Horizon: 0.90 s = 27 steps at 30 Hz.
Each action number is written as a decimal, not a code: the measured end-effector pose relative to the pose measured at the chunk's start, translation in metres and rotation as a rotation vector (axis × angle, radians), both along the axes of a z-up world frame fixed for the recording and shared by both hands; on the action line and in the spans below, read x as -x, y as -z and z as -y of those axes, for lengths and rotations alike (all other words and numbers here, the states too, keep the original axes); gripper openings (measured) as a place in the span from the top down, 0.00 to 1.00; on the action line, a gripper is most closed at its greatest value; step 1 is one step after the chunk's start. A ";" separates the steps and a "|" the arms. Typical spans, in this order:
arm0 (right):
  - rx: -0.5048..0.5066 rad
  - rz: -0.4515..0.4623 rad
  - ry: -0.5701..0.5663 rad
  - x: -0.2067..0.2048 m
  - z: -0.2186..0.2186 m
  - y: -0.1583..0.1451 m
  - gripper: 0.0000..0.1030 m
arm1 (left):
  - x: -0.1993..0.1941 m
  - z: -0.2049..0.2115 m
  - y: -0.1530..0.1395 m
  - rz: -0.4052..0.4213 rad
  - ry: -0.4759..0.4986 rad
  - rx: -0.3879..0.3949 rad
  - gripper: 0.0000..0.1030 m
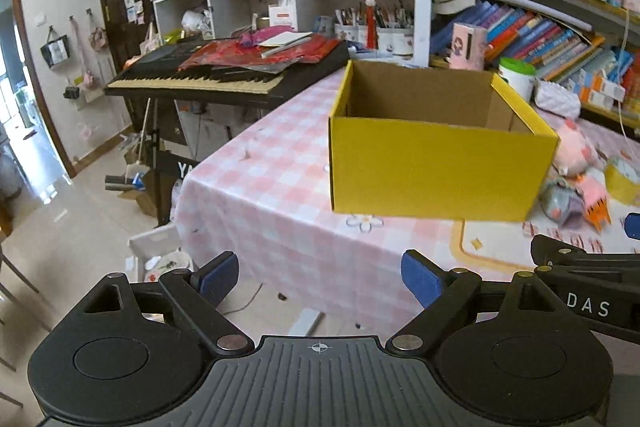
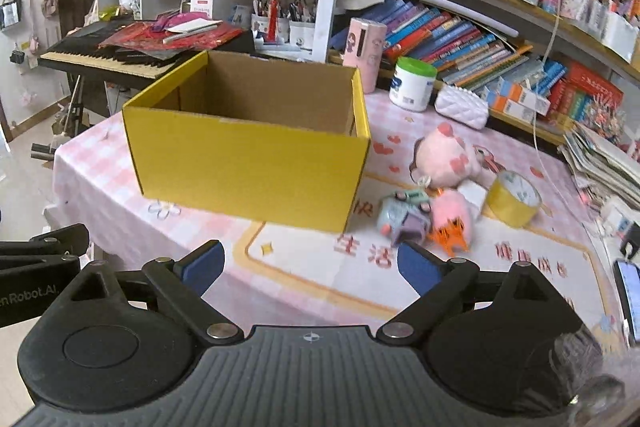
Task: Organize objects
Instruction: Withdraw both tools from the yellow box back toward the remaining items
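An open, empty yellow cardboard box [image 1: 436, 167] [image 2: 248, 163] stands on the pink checked table [image 1: 260, 195] [image 2: 100, 187]. To its right lie a pink plush pig [image 2: 448, 155], a small grey-blue toy [image 2: 404, 219], a pink toy with orange feet [image 2: 450, 219] and a yellow tape roll [image 2: 514, 199]. My left gripper [image 1: 320, 279] is open and empty, held before the table's front left corner. My right gripper [image 2: 310, 267] is open and empty, above the table's front part, short of the toys.
A white tub with a green lid [image 2: 412, 85], a pink carton [image 2: 366, 53] and a white quilted pouch [image 2: 462, 107] stand behind the box. Bookshelves [image 2: 500, 27] fill the right. A keyboard piano [image 1: 224, 79] stands at the left. A phone [image 2: 628, 299] lies at the table's right edge.
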State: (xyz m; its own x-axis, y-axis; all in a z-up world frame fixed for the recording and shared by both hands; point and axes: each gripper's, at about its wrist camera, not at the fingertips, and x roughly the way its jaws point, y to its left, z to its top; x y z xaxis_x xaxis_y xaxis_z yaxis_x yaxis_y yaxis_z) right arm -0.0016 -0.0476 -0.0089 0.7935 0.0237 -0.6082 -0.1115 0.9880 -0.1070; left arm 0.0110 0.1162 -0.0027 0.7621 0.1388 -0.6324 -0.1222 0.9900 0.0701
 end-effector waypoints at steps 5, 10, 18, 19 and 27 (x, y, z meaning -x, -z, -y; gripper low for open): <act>-0.005 -0.009 0.041 0.022 0.004 0.005 0.08 | 0.015 0.005 0.005 -0.016 0.050 -0.017 0.12; -0.013 -0.017 0.099 0.037 0.017 0.007 0.07 | 0.021 0.015 0.006 -0.025 0.113 -0.021 0.12; -0.027 -0.029 0.215 0.048 0.047 0.007 0.07 | 0.023 0.039 0.008 -0.031 0.218 -0.016 0.12; -0.028 -0.030 0.228 0.048 0.050 0.007 0.07 | 0.022 0.043 0.008 -0.031 0.229 -0.016 0.12; -0.039 -0.037 0.310 0.047 0.081 0.009 0.06 | 0.013 0.071 0.011 -0.041 0.308 -0.021 0.12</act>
